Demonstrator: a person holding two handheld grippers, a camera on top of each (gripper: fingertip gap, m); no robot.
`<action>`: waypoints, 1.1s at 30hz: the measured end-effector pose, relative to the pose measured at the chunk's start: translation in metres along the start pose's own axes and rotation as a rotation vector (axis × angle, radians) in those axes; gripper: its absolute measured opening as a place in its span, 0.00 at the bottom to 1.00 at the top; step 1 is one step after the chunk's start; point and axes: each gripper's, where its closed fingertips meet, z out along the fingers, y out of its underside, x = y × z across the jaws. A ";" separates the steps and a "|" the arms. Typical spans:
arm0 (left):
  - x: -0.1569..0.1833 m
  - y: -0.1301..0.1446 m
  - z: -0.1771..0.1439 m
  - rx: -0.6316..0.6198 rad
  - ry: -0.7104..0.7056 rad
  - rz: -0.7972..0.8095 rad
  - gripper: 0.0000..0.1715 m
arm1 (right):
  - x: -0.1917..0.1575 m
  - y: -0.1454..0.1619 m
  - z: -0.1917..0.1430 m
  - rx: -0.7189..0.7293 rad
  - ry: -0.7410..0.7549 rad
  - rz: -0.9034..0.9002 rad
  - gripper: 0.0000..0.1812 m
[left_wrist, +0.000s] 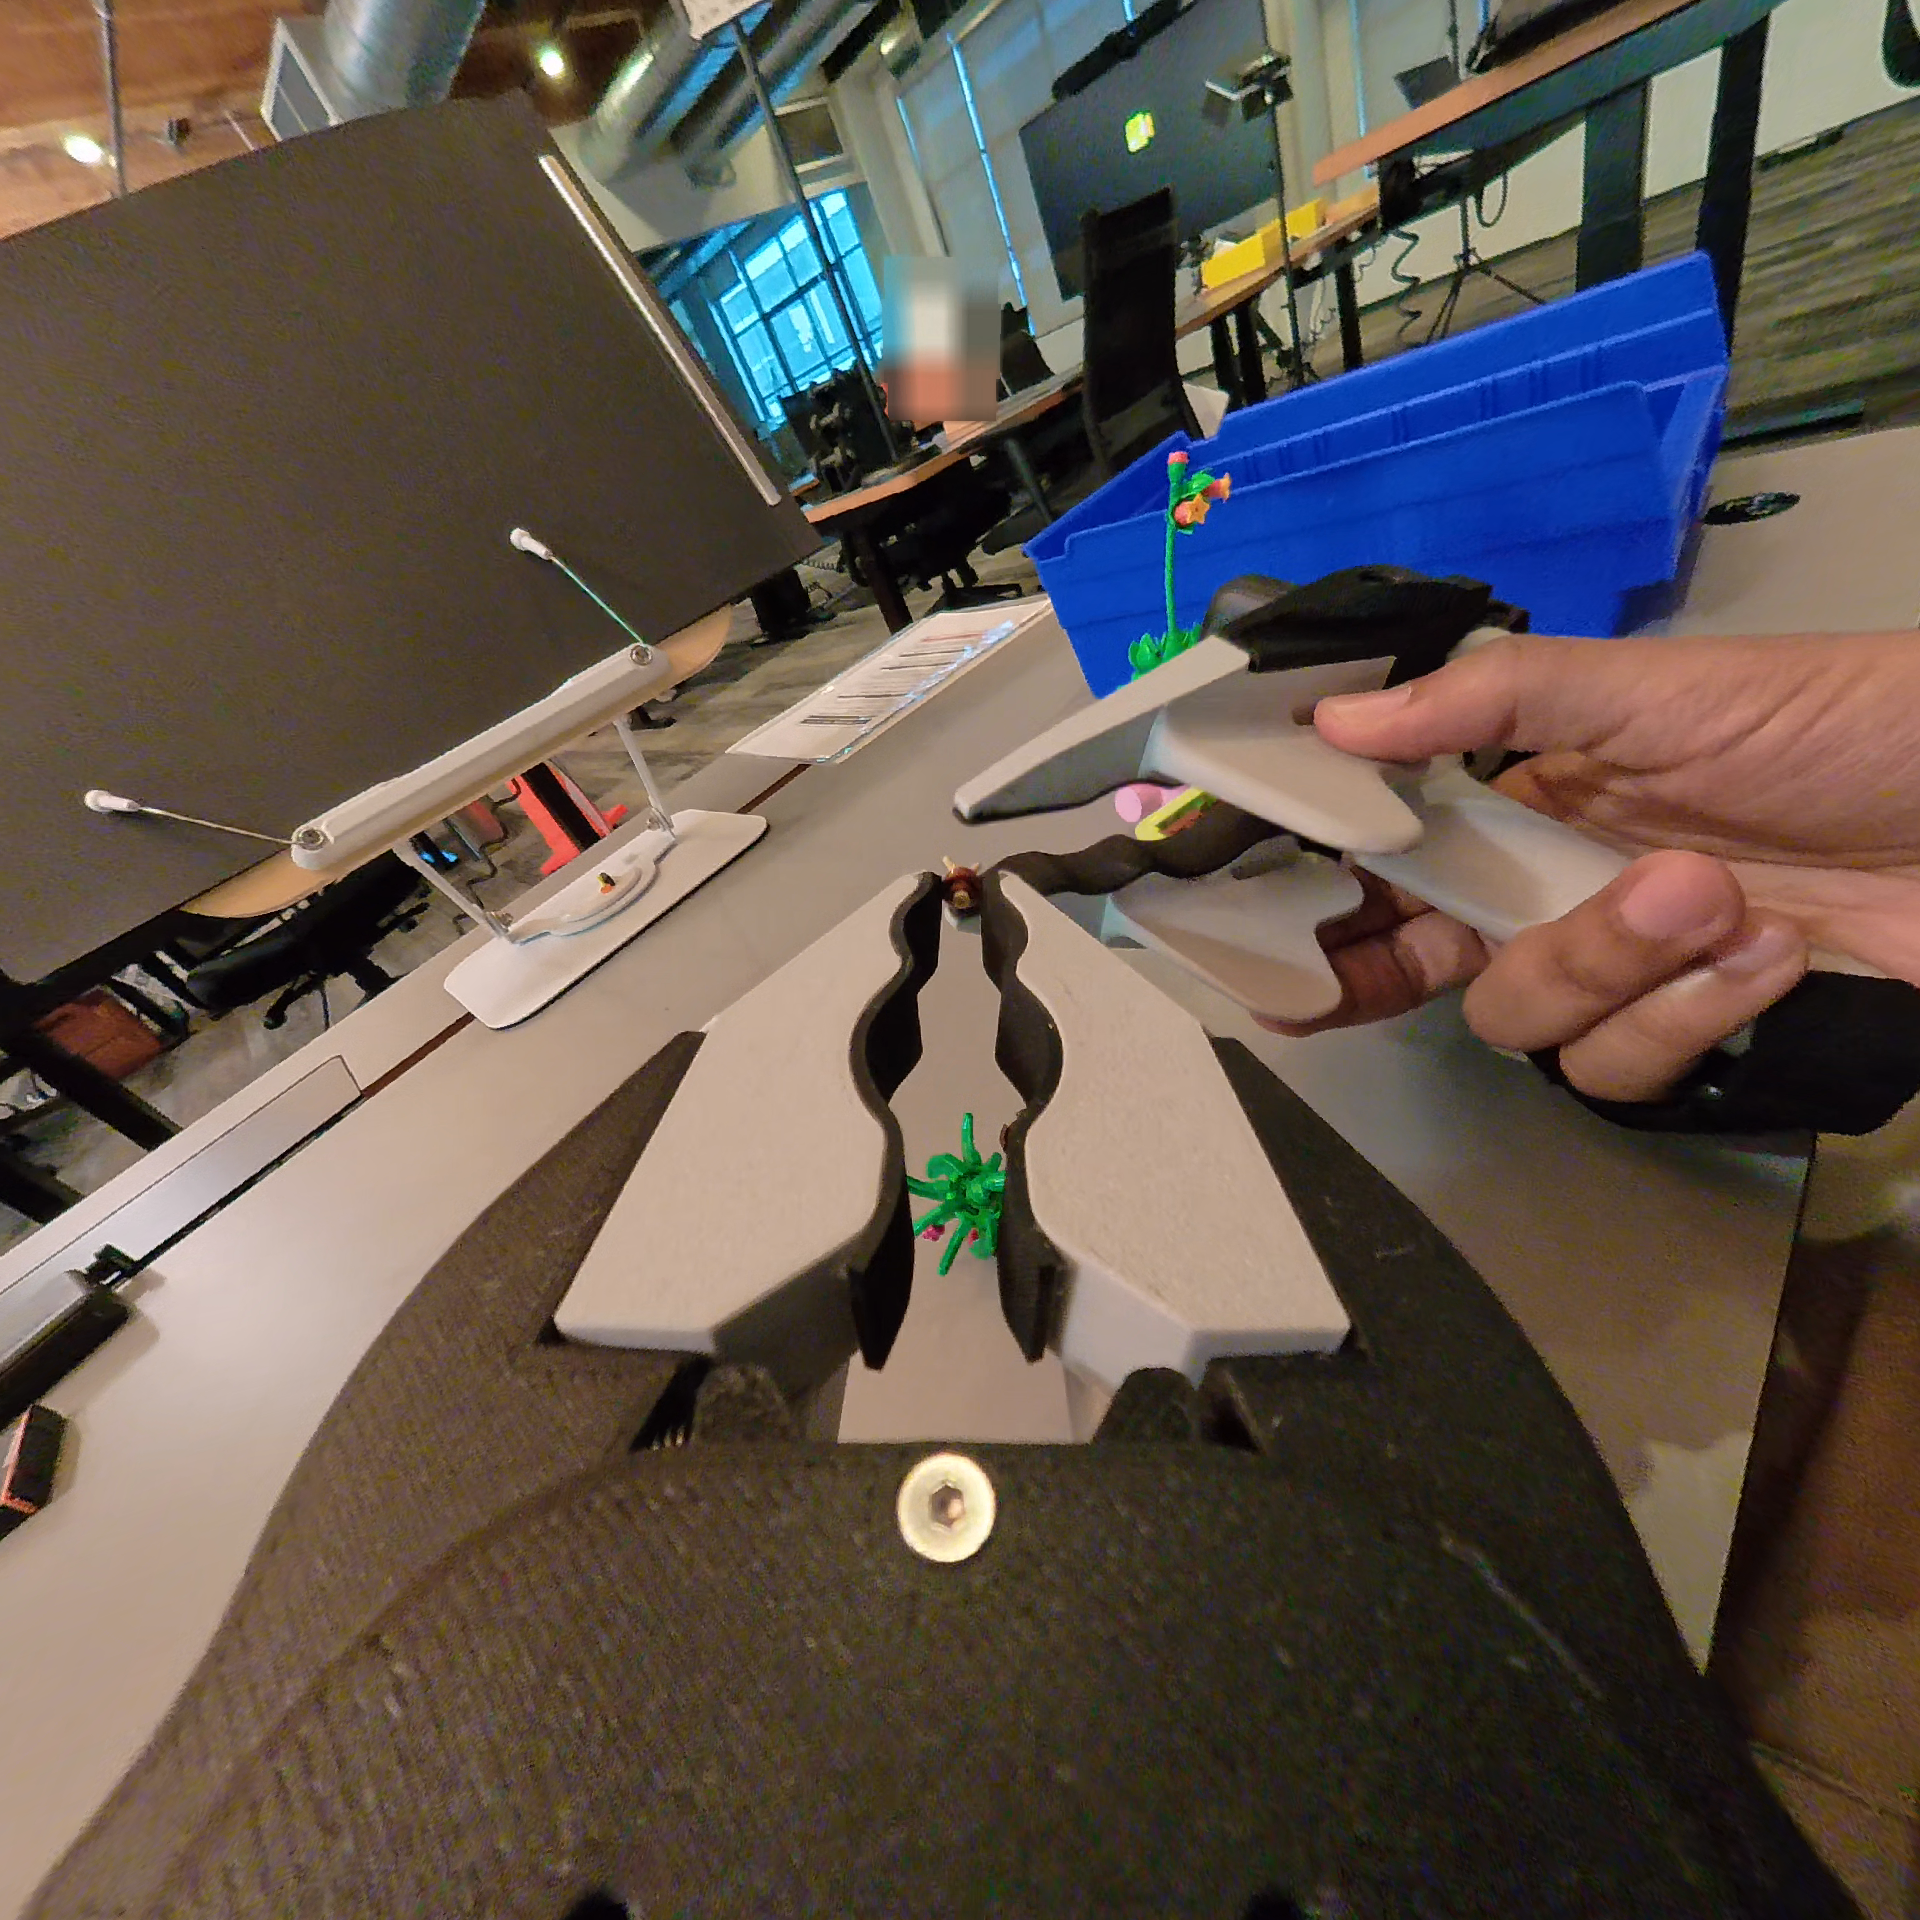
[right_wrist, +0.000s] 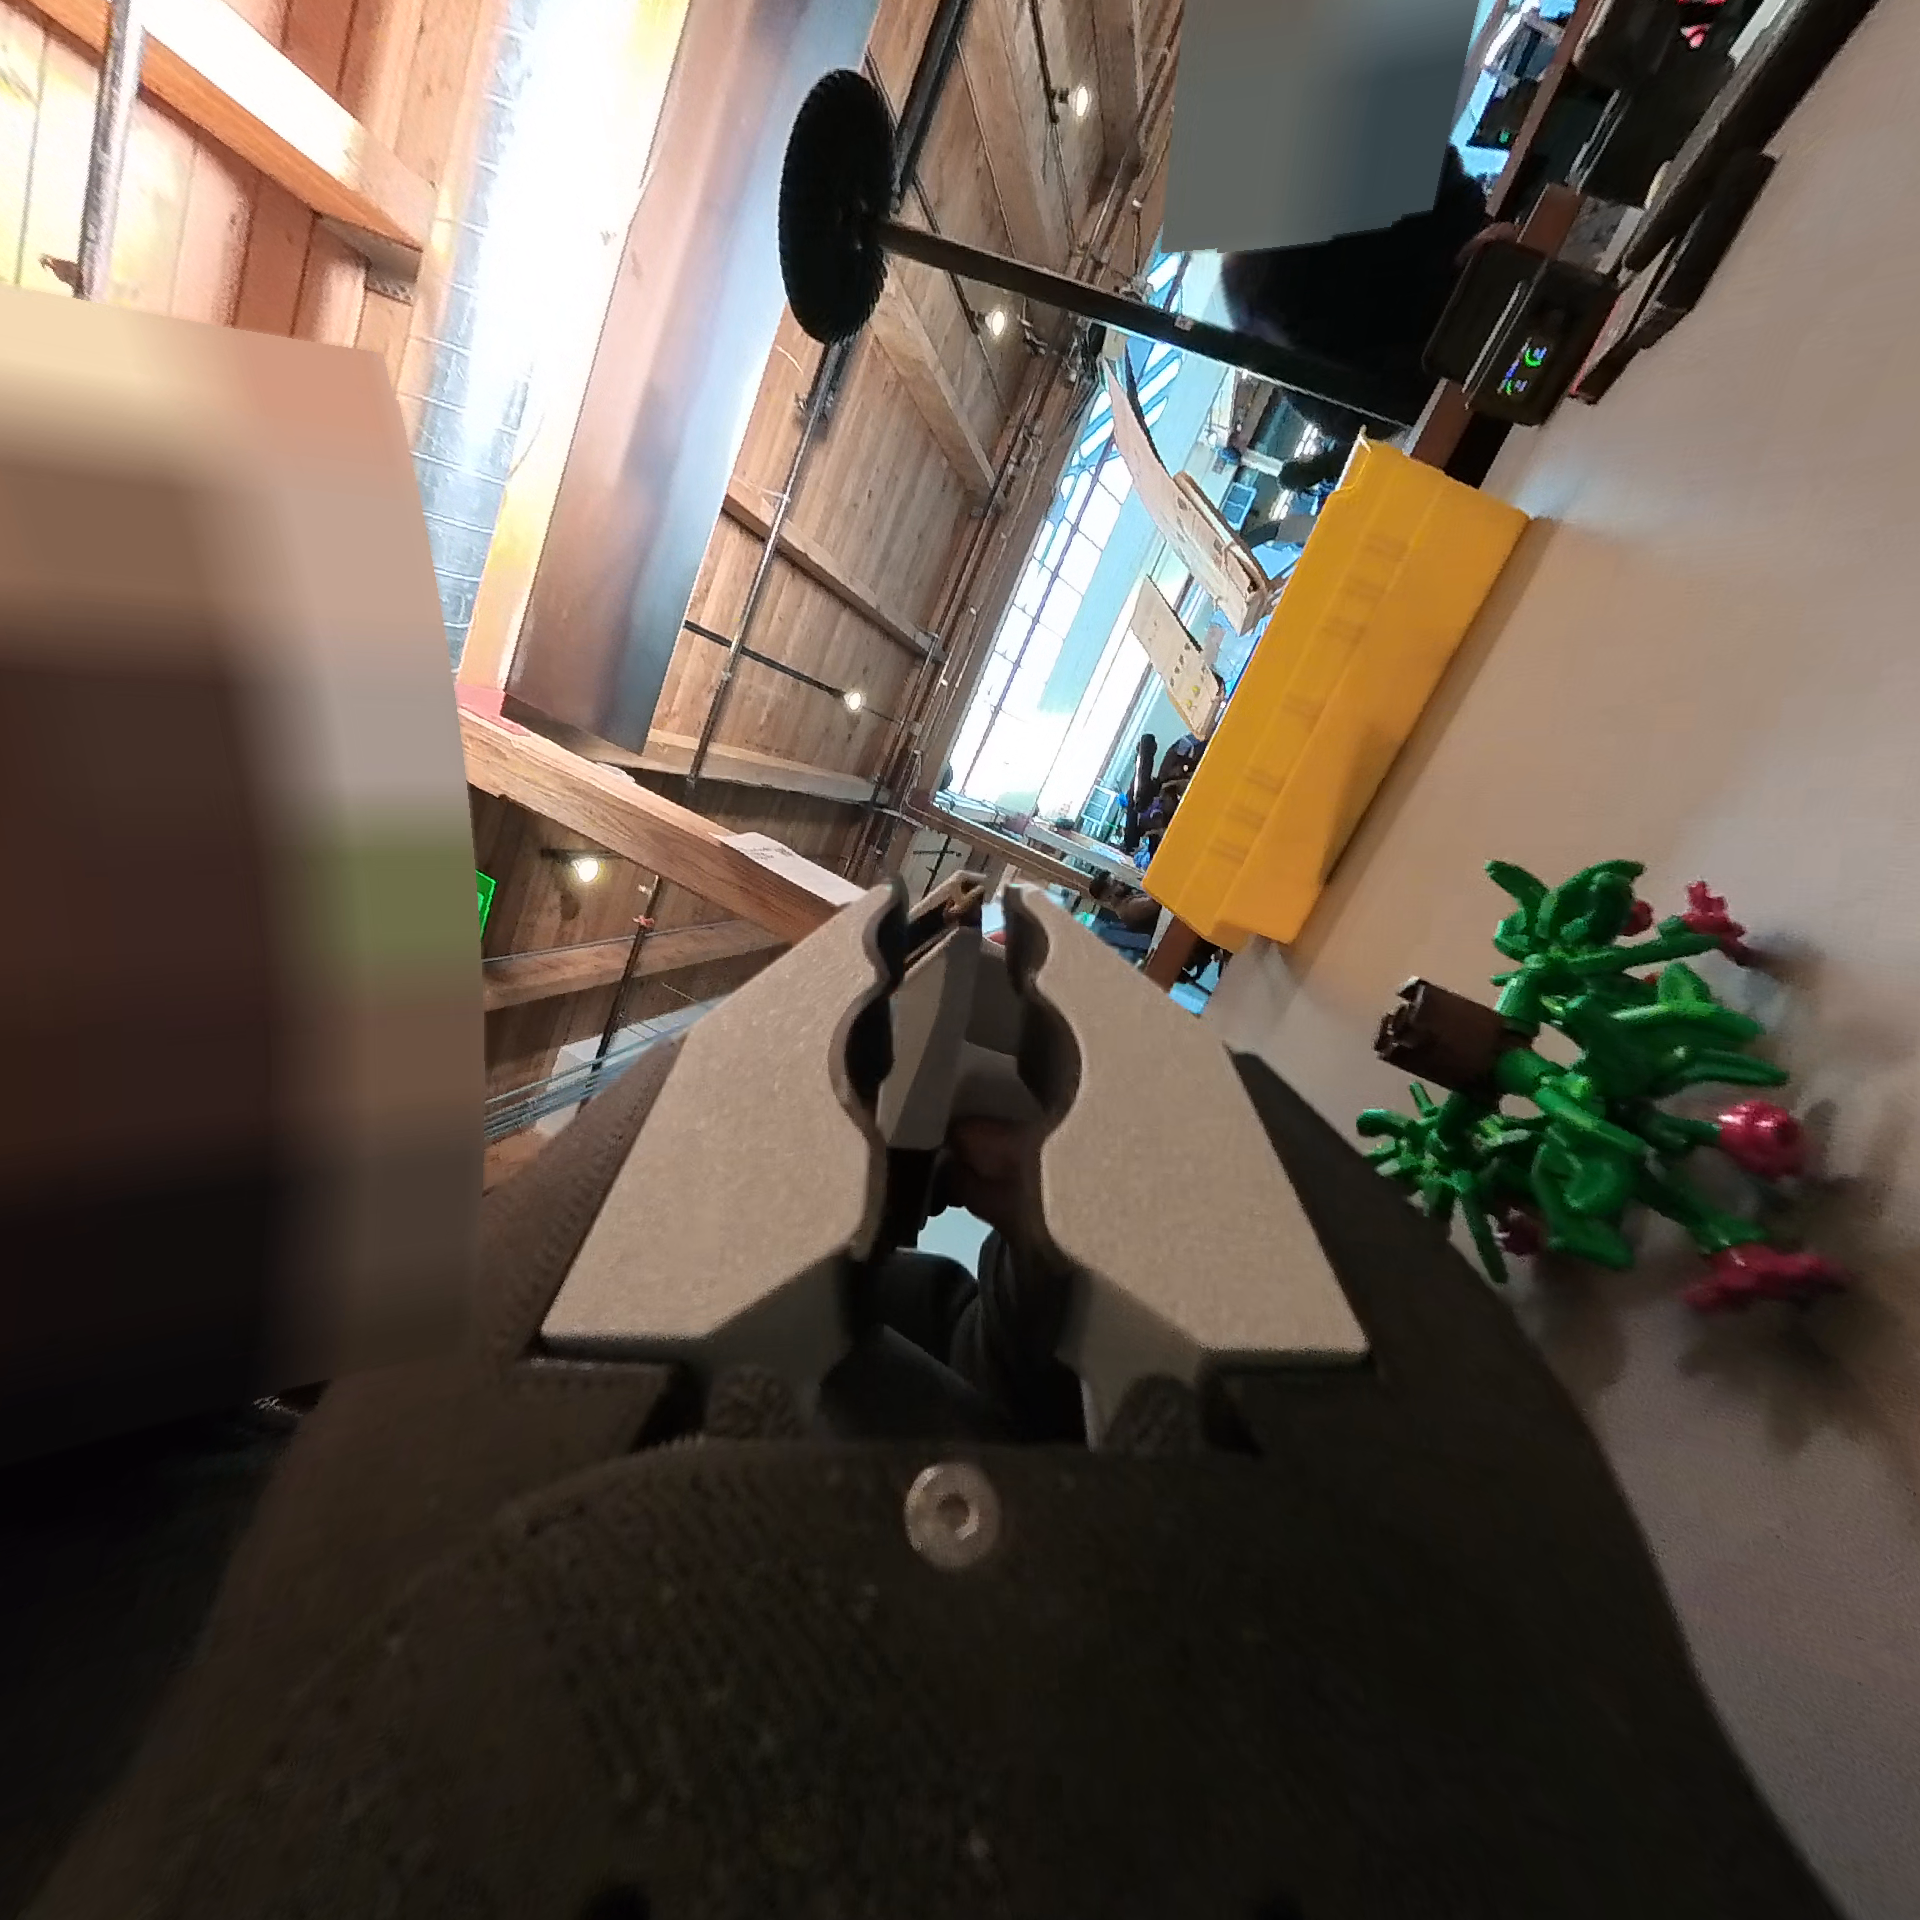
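Note:
My left gripper (left_wrist: 961, 888) is shut on a small brown-and-red piece (left_wrist: 960, 883) at its fingertips, above the grey table (left_wrist: 312, 1299). A green leafy piece (left_wrist: 961, 1195) lies on the table below, seen through the gap between the fingers. My right gripper (left_wrist: 987, 836), held by a hand (left_wrist: 1621, 831), comes in from the right with its jaws apart, its tips right beside the small piece. In the right wrist view the right gripper (right_wrist: 954, 914) is slightly open with a left finger (right_wrist: 930, 1039) between its own. A green plant with red flowers and a brown stem (right_wrist: 1600, 1081) lies to its right.
Stacked blue bins (left_wrist: 1455, 488) stand at the back right, with a tall flower stem (left_wrist: 1179, 551) in front. A white stand with swabs (left_wrist: 499, 769), a laminated sheet (left_wrist: 904, 675) and a dark panel (left_wrist: 312, 468) are to the left. A yellow bin (right_wrist: 1340, 707) sits on the table.

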 end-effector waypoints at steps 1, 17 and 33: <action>0.000 -0.001 0.000 0.002 -0.002 0.004 0.02 | 0.001 0.002 0.000 -0.009 0.002 -0.001 0.07; 0.003 0.002 0.001 -0.018 0.012 0.012 0.02 | 0.003 0.003 -0.001 -0.013 0.003 -0.016 0.02; 0.003 0.001 0.003 -0.031 -0.019 0.027 0.02 | 0.001 -0.002 -0.003 0.088 0.009 -0.029 0.01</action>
